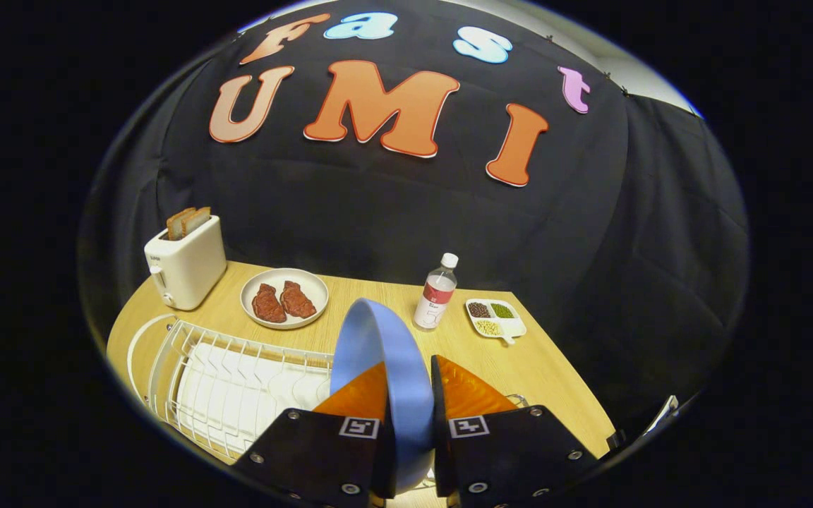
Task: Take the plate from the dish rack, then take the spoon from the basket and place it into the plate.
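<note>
Gripper view: the blue plate point(385, 353) stands on edge between the fingers of the claw point(410, 395), which grips it by the rim from both sides, above the white dish rack point(237, 381). Risk: the thin rim grip likely permits the plate to pivot or slip, dropping onto the rack wires or wooden table point(533, 360). A wide swing could strike the water bottle point(437, 293) beyond.

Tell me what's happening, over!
Tongs shut on blue plate, held on edge between the fingers. Plate above the white dish rack. Water bottle and plate of meat stand beyond, apart. Over.
</note>
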The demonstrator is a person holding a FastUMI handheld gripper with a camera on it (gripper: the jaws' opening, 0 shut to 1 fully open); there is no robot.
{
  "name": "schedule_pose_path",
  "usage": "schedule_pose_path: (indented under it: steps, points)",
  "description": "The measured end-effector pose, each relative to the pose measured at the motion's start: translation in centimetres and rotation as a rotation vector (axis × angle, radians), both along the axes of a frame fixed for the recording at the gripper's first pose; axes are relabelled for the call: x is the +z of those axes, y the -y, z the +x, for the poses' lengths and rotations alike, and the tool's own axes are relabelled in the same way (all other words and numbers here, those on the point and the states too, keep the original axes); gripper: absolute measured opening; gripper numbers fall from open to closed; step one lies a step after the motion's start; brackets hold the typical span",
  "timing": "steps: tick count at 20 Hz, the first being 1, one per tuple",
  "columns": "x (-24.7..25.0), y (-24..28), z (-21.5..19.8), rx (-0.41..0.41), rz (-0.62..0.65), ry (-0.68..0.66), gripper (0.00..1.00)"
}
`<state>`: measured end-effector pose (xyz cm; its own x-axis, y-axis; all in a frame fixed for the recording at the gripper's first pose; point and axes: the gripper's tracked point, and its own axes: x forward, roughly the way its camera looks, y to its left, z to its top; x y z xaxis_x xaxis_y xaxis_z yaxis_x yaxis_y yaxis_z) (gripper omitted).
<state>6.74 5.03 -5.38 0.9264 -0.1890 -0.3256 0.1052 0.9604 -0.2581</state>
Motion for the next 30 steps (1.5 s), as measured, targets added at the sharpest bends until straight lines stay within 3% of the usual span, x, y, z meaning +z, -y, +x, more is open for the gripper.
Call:
schedule_pose_path:
  steps: [7, 16, 30]
  points:
    - [1.3, 1.8, -6.5, 0.020, 0.136, 0.021, 0.21]
    - [-3.8, 2.8, -15.3, 0.041, 0.374, -0.027, 0.21]
    - [-14.9, 3.1, -20.1, -0.009, 0.740, -0.177, 0.21]
